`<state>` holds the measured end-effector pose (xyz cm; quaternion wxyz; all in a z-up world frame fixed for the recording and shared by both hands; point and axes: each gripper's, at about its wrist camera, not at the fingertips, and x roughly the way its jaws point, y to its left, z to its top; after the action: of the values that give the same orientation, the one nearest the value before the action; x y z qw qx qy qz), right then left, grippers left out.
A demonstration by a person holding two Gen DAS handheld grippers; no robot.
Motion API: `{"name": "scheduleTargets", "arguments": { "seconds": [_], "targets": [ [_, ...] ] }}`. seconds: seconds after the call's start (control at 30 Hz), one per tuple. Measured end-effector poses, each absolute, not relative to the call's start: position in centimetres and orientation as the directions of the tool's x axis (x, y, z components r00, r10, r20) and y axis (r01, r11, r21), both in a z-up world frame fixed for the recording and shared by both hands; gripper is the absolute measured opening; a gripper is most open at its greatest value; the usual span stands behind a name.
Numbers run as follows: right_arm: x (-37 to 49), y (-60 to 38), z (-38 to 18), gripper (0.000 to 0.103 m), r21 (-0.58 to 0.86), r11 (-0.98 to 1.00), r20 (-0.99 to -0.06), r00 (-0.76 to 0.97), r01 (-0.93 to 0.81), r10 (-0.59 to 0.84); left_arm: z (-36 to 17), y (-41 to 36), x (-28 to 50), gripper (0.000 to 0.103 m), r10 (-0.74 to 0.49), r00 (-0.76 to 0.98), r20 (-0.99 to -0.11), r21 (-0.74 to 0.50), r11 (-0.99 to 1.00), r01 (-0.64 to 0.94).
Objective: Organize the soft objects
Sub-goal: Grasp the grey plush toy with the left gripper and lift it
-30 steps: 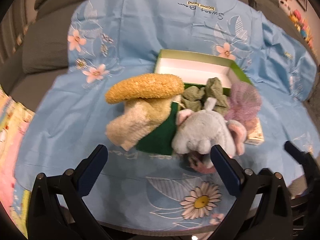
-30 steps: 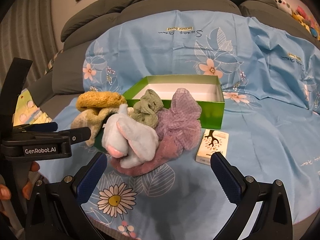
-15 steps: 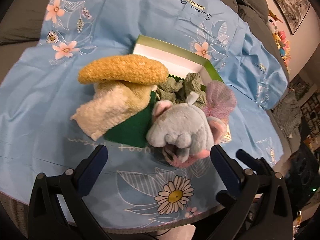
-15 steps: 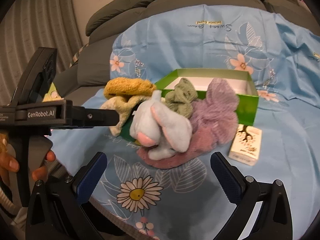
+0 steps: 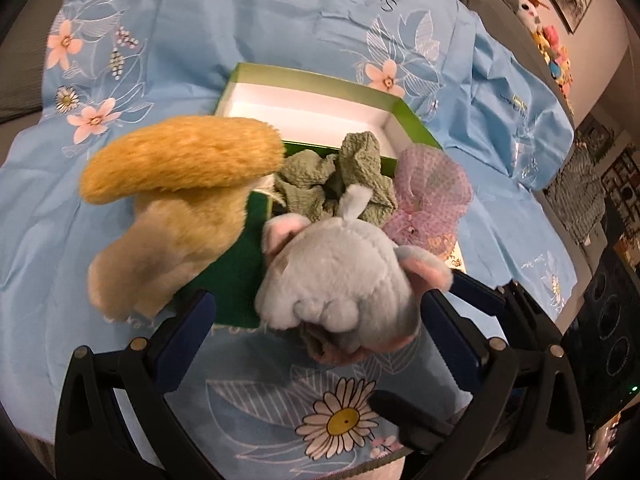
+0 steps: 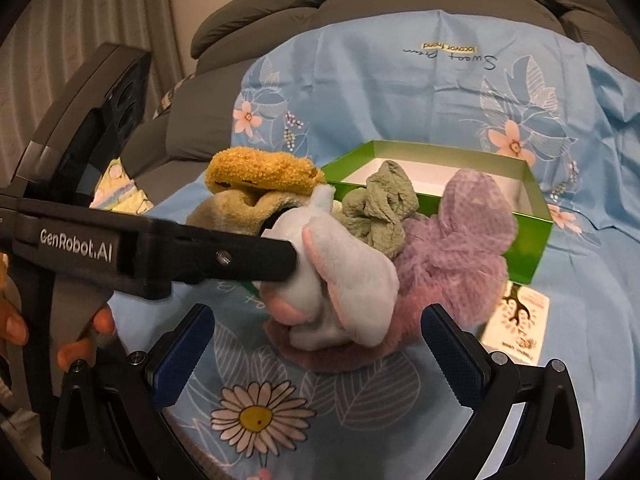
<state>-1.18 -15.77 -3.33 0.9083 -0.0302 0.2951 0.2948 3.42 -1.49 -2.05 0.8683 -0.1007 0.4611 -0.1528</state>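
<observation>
**Sorting barely begun**

The green box (image 5: 404, 110) looks empty; the soft things lie heaped in front of it on the blue cloth (image 6: 400, 88). The left gripper (image 5: 316, 320) hangs with jaws wide around the grey plush toy (image 5: 340, 276), not gripping. The right gripper (image 6: 316, 340) is wide too, holding nothing. Judging from this, everything awaits packing.

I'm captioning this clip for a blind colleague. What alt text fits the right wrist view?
The open right gripper faces a grey plush toy on a blue floral cloth, with the left gripper reaching in beside it. Behind lie a purple mesh pouf, green cloth, yellow towel and open green box.
</observation>
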Motion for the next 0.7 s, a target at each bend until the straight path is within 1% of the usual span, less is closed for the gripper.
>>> {"name": "scheduleTargets", "arguments": {
  "seconds": [0.1, 0.23, 0.27, 0.3, 0.37, 0.43, 0.47, 0.57, 0.7],
  "targets": [
    [0.0, -15.6, -3.6, 0.103, 0.119, 0.819, -0.556, 0.646, -0.561, 0.523, -2.5, -1.8, 4.3, 0.102, -0.356, 0.514, -0.78, -0.31, 0.934, 0.177],
    [1.4, -15.4, -3.8, 0.103, 0.143, 0.808, -0.554, 0.631, -0.571, 0.543, -2.9, -2.0, 5.1, 0.101, -0.384, 0.489, -0.783, -0.337, 0.923, 0.186],
    [1.6, -15.4, -3.9, 0.102, 0.149, 0.806, -0.555, 0.626, -0.573, 0.548, -2.9, -2.0, 5.1, 0.098, -0.39, 0.486, -0.782, -0.342, 0.92, 0.189],
    [1.9, -15.4, -4.0, 0.1, 0.155, 0.804, -0.555, 0.623, -0.574, 0.551, -3.0, -1.9, 5.2, 0.094, -0.397, 0.482, -0.781, -0.348, 0.917, 0.192],
    [2.1, -15.3, -4.2, 0.092, 0.162, 0.801, -0.556, 0.617, -0.576, 0.556, -3.2, -1.9, 5.3, 0.091, -0.41, 0.473, -0.78, -0.361, 0.912, 0.195],
    [2.4, -15.3, -4.4, 0.08, 0.168, 0.797, -0.563, 0.608, -0.58, 0.561, -3.4, -1.9, 5.5, 0.088, -0.422, 0.466, -0.778, -0.375, 0.906, 0.195],
    [2.6, -15.3, -4.5, 0.08, 0.17, 0.796, -0.568, 0.602, -0.581, 0.561, -3.6, -1.9, 5.5, 0.082, -0.435, 0.457, -0.776, -0.39, 0.9, 0.195],
    [2.6, -15.2, -4.8, 0.078, 0.154, 0.796, -0.577, 0.601, -0.585, 0.554, -3.7, -1.9, 5.5, 0.082, -0.429, 0.458, -0.779, -0.387, 0.903, 0.188],
    [2.4, -15.4, -4.8, 0.072, 0.155, 0.792, -0.566, 0.604, -0.59, 0.561, -3.4, -2.1, 5.4, 0.08, -0.416, 0.469, -0.779, -0.375, 0.909, 0.182]
  ]
}}
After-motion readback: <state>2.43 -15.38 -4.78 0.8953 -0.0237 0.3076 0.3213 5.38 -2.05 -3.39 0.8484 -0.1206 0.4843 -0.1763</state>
